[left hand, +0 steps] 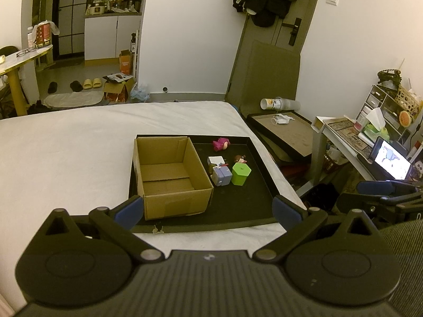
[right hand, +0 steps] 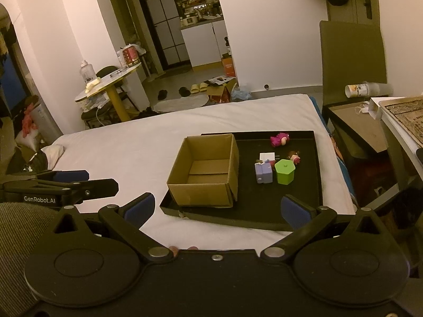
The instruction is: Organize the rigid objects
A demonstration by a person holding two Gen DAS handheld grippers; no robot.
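A white bed (left hand: 79,145) carries my black tray (left hand: 246,200); cardboard box (left hand: 169,174) at nine o'clock, toys at three. My left gripper (left hand: 208,211) and right gripper (right hand: 216,208) are spread, empty.

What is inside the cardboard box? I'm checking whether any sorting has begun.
The cardboard box shows only its bare floor with folded bottom flaps; no toys are inside. Its near wall hides a strip of floor closest to the cameras. The toys sit beside it on the black tray.

Green hexagonal box (left hand: 240,174), black tray (left hand: 260,198), brown carton (left hand: 169,174)
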